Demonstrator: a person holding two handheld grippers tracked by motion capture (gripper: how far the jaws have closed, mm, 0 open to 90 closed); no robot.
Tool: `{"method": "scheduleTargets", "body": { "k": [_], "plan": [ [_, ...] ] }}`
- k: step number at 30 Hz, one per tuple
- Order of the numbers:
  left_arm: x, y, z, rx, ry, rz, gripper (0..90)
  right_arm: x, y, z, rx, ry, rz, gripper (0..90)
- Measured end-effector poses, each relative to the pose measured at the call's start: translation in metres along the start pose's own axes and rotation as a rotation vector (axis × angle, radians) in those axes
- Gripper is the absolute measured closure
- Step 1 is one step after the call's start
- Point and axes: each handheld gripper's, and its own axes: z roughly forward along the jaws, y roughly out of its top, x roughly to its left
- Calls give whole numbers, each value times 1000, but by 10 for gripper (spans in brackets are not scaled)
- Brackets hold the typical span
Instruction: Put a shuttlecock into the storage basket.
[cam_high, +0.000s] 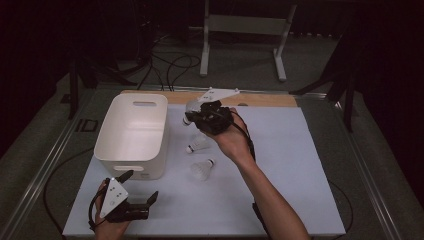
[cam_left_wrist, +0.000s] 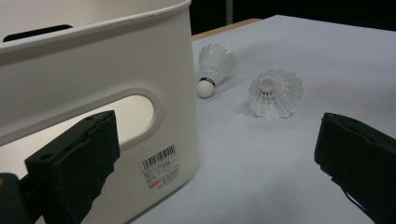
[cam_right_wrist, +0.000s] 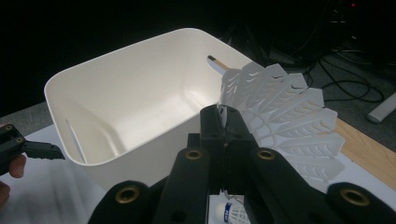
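Note:
My right gripper (cam_high: 196, 113) hangs over the white mat just right of the white bin (cam_high: 131, 131), shut on the feather skirt of a white shuttlecock (cam_high: 191, 106). In the right gripper view the jaws (cam_right_wrist: 225, 125) pinch the skirt (cam_right_wrist: 286, 120), its cork (cam_right_wrist: 232, 213) points down, and the bin's inside (cam_right_wrist: 126, 109) lies beyond. Two more shuttlecocks (cam_high: 198, 145) (cam_high: 202, 170) lie on the mat. My left gripper (cam_high: 134, 199) rests open at the front left beside the bin. Its view shows the bin's handle wall (cam_left_wrist: 93, 93) and both loose shuttlecocks (cam_left_wrist: 215, 65) (cam_left_wrist: 273, 91).
The white mat (cam_high: 285, 165) covers a wooden table whose edge (cam_high: 270, 99) shows at the back. Cables and a metal stand (cam_high: 245, 30) are on the floor beyond. The bin's near wall carries a barcode label (cam_left_wrist: 160, 165).

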Motion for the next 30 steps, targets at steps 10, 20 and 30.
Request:
{"method": "scheduleTargets", "body": {
  "k": [10, 20, 30],
  "plan": [
    [0, 0, 0, 1, -1, -2, 8, 4, 4, 3, -6, 12, -8, 893],
    [0, 0, 0, 0, -2, -2, 8, 5, 5, 6, -21, 28, 7, 892],
    [0, 0, -1, -5, -1, -3, 8, 10, 8, 10, -27, 33, -1, 893]
  ]
}}
